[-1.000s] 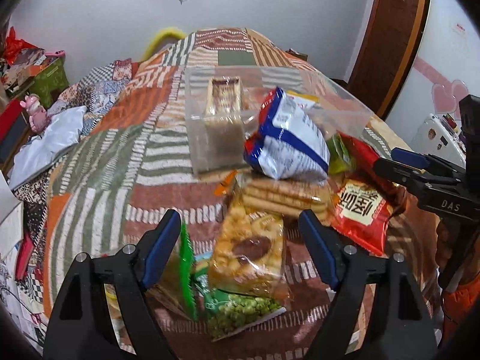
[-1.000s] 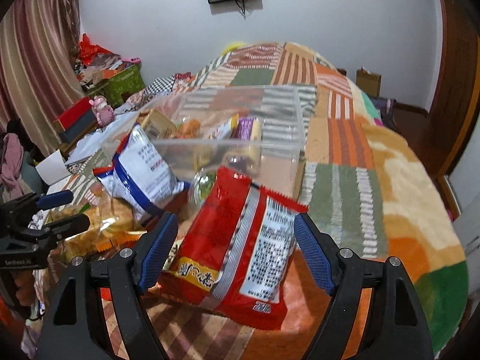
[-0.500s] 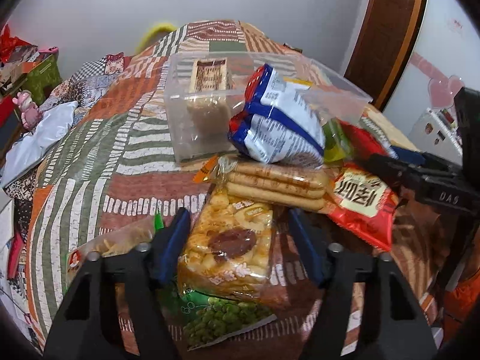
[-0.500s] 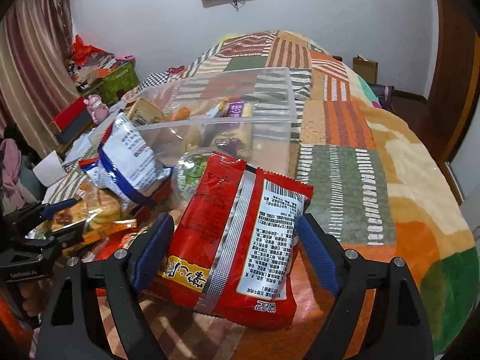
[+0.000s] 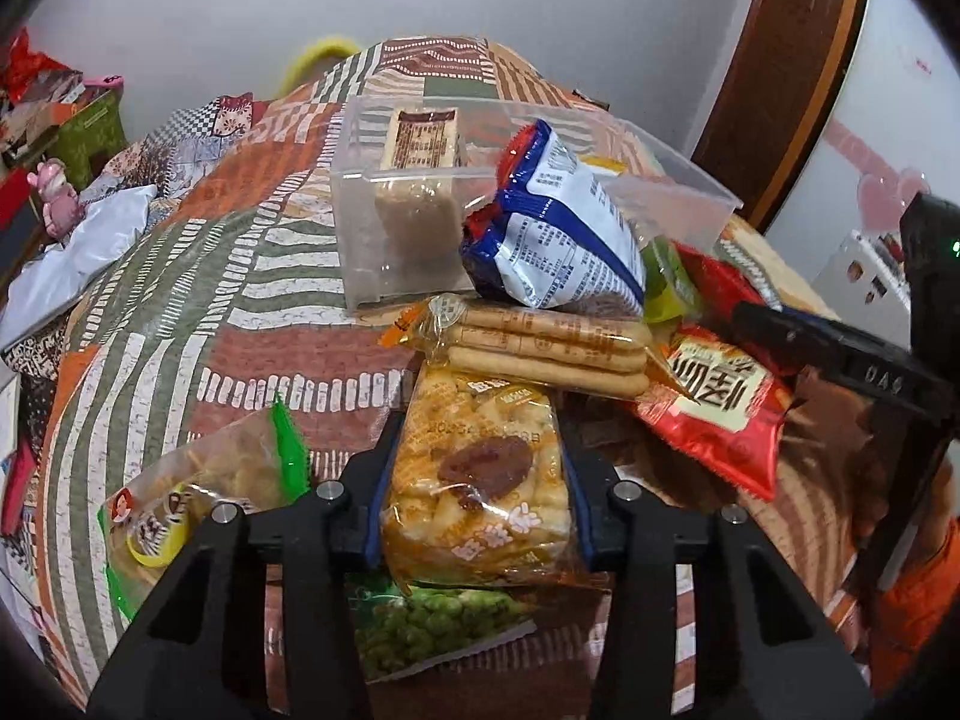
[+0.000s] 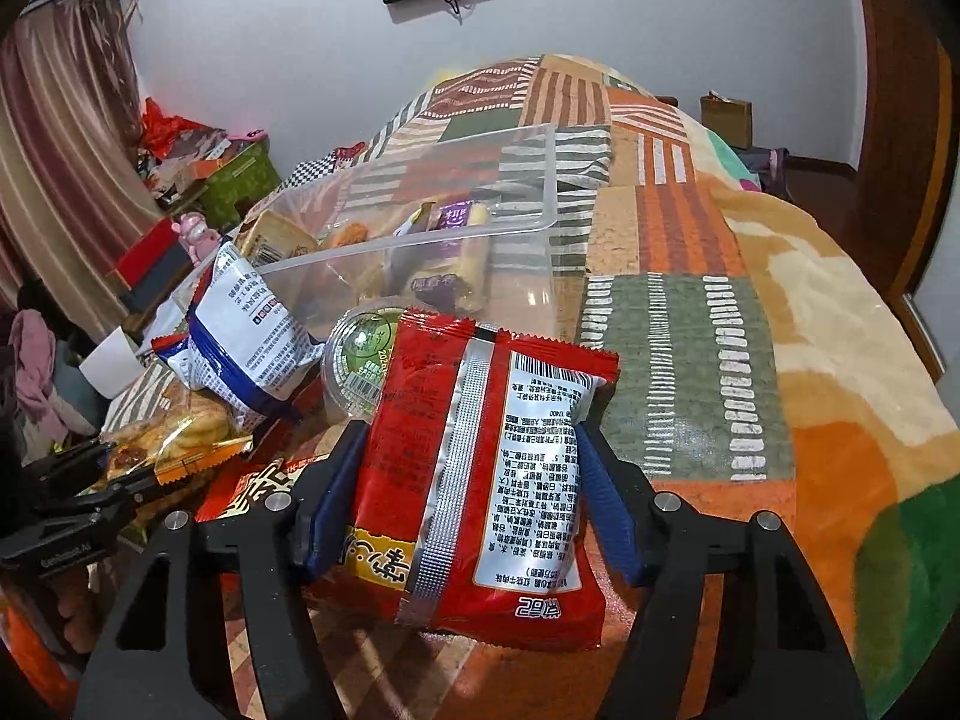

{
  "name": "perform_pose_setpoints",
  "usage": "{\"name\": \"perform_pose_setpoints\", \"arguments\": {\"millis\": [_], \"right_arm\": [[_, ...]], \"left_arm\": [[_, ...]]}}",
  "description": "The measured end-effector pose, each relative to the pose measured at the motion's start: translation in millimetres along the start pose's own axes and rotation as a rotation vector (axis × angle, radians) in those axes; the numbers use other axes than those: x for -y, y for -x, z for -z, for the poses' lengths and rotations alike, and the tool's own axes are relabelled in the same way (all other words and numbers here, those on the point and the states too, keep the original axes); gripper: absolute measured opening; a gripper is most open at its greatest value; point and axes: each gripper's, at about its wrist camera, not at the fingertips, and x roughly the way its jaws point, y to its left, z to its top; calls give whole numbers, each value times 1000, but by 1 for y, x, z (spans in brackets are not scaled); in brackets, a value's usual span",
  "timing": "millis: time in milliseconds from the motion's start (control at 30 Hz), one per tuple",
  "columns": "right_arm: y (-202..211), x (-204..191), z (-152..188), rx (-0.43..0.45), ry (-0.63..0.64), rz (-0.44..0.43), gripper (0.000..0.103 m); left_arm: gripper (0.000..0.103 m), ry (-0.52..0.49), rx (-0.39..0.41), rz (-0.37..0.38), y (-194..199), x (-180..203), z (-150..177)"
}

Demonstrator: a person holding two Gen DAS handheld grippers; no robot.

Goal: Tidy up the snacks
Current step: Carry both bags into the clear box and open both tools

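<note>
Snack packs lie piled on a patchwork blanket before a clear plastic bin (image 5: pixel 420 192). My left gripper (image 5: pixel 477 480) is shut on a clear orange pack of rice crackers (image 5: pixel 480 480), its blue pads pressing both sides. My right gripper (image 6: pixel 468 492) is shut on a red foil snack bag (image 6: pixel 480 480). The bin (image 6: pixel 540 180) holds a few snacks. A blue-and-white bag (image 5: pixel 558 228) leans on the bin, above a pack of stick biscuits (image 5: pixel 540 342). The right gripper's body shows in the left wrist view (image 5: pixel 840 354).
A green pea pack (image 5: pixel 432 624) lies under the cracker pack, a green-edged snack bag (image 5: pixel 198 504) to its left, another red bag (image 5: pixel 714 402) to the right. A green-lidded cup (image 6: pixel 360 354) sits behind the red bag. The blanket's right side (image 6: pixel 690 330) is bare.
Both grippers moved forward over their packs and closed: the left onto the rice cracker pack, the right onto the red bag. Both were open a second ago.
</note>
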Motion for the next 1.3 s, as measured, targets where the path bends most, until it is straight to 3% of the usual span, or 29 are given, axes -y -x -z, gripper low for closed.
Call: {"name": "perform_pose_setpoints", "arguments": {"millis": [233,667,1033,1300], "right_arm": [[4,-1,-1,18,-2,11,63],[41,-10,-23,135,16,7,62],[39,-26,-53,190,72,-7,63],[32,-34,-75,219,106,-10,63]], "left_arm": [[45,-18,51,-28,21,3,0],[45,8,177,-54,63,4,-23],[45,-3,234,-43,51,15,-74],[45,13,223,-35,28,12,-99]]}}
